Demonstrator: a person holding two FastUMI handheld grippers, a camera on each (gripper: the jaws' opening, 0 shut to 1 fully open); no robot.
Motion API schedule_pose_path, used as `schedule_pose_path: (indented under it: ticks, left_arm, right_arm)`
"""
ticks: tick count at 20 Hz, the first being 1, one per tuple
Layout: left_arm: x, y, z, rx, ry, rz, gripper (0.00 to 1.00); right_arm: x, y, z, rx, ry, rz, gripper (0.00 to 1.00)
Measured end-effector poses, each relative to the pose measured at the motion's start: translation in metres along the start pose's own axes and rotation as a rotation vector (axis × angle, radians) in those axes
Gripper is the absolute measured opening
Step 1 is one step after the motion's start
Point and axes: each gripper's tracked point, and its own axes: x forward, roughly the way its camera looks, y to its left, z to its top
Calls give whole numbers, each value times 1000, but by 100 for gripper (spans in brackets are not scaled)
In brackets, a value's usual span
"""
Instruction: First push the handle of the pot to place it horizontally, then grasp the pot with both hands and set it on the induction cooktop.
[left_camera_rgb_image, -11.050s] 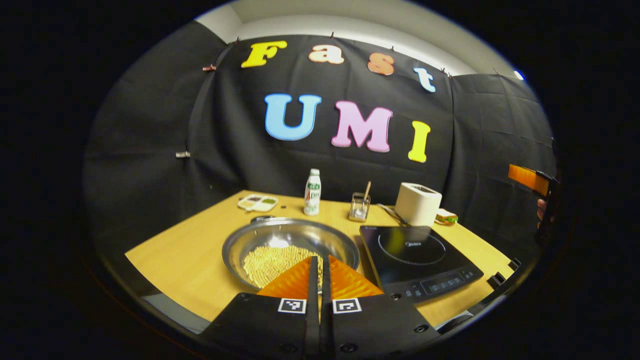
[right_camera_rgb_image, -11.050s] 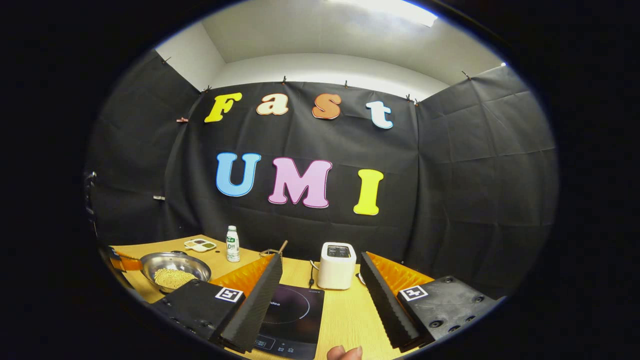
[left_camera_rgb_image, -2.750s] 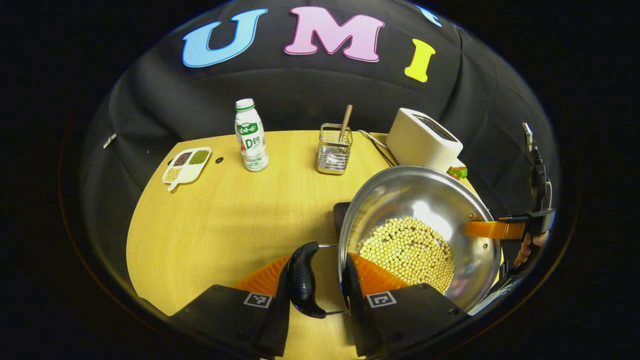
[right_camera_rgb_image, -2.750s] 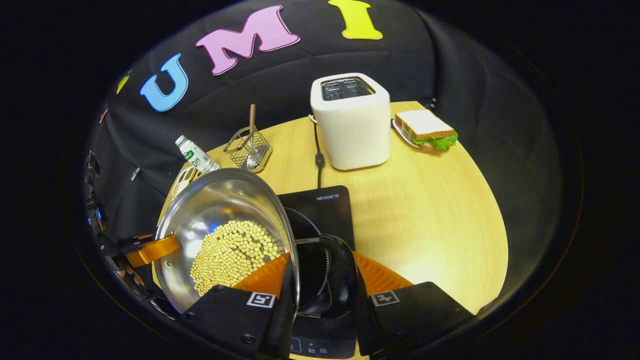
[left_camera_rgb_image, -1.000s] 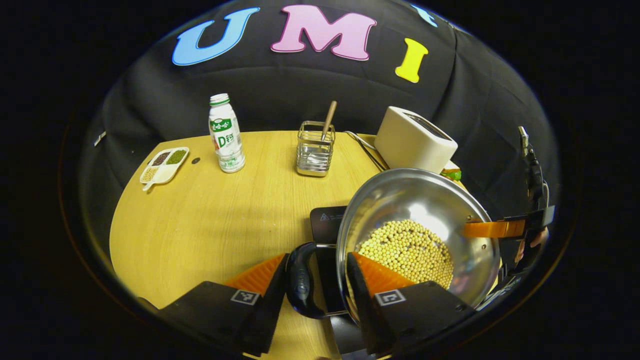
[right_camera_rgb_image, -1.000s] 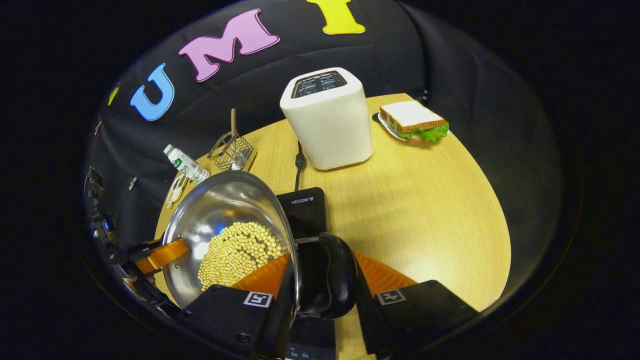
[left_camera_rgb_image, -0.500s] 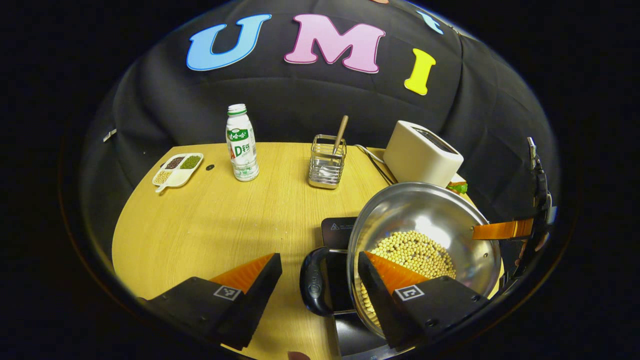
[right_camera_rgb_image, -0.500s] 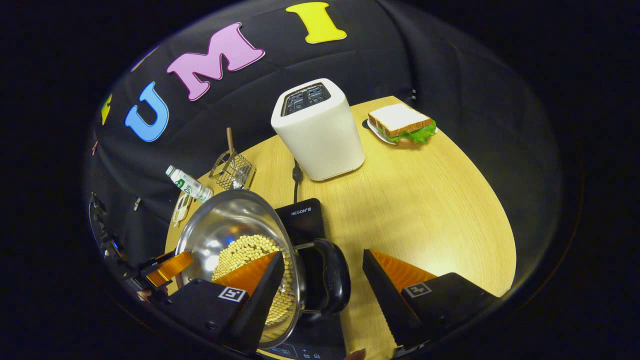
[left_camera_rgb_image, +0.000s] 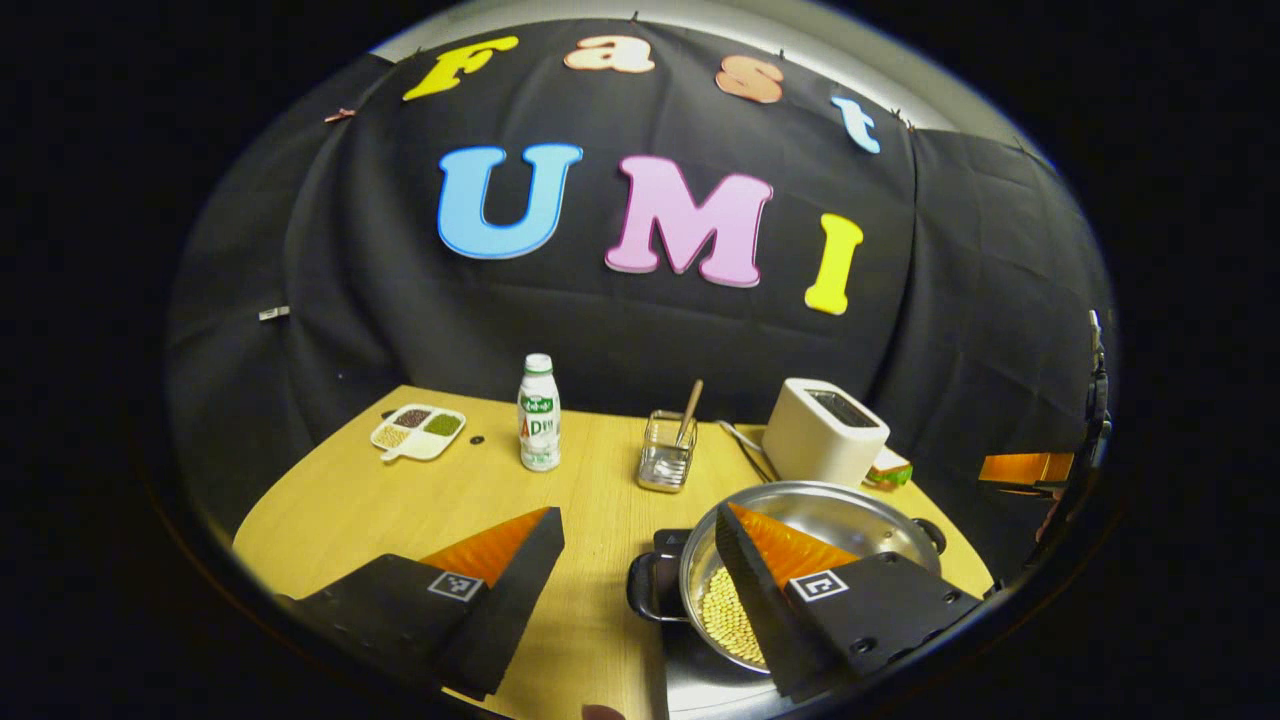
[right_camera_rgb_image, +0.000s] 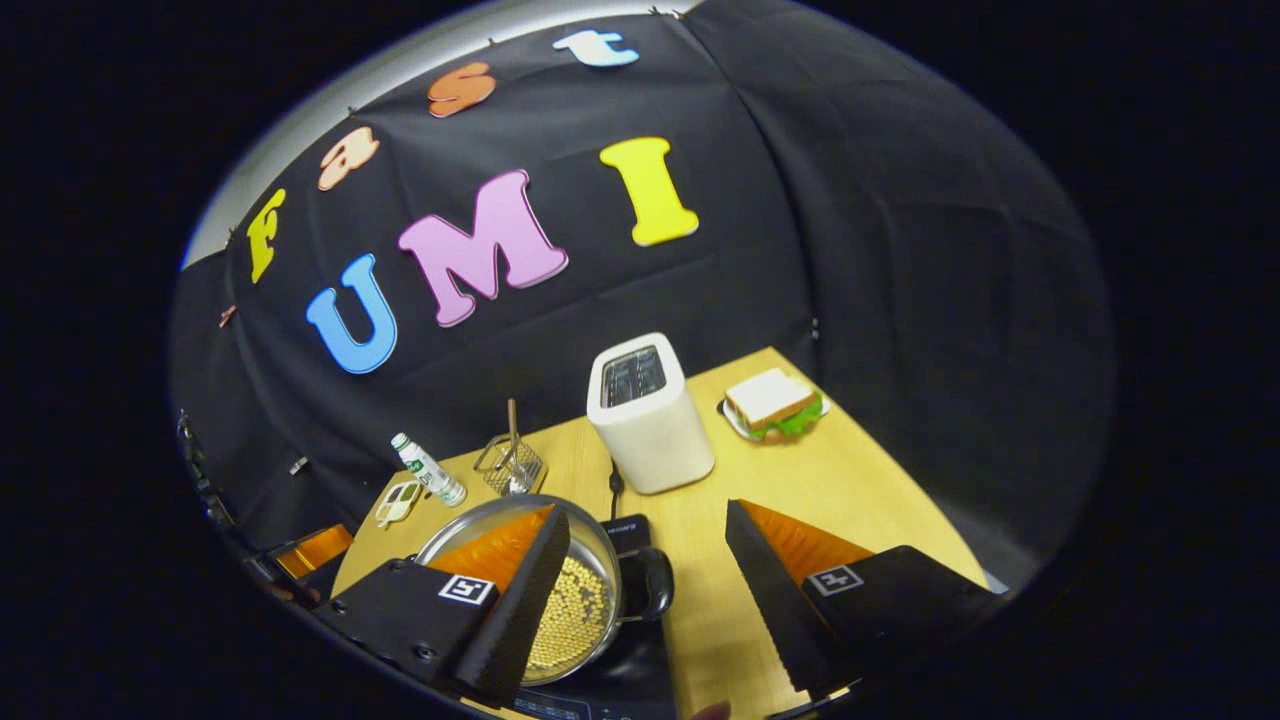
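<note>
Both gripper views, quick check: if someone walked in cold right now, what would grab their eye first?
Probably the shiny steel pot with pale beans in it, sitting on the black induction cooktop at the near edge of the table. Next, the left gripper and right gripper, both open and apart from the pot's black handles. Behind stands a white toaster with a sandwich to its right.

Pot (right_camera_rgb_image: 500, 530) w/ beans on induction cooktop (right_camera_rgb_image: 630, 690), right gripper (right_camera_rgb_image: 650, 580) jaws wide apart above it.
</note>
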Motion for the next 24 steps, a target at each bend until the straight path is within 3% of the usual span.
schedule_pose_path:
  ticks: [4,10,13,19,24]
  left_arm:
    - [-54,-3,31,69,-155,27,95]
    - [-118,-30,44,121,-327,50,95]
    - [-145,-39,41,112,-386,52,95]
    - [-178,-27,9,103,-385,104,95]
    - [-189,-35,-3,153,-390,112,95]
  right_arm:
    - [-49,11,31,-168,-175,14,98]
    - [-110,41,51,-202,-353,84,98]
    - [-135,40,58,-225,-438,74,97]
    - [-162,20,36,-206,-479,79,97]
    - [-164,16,16,-184,-483,117,97]
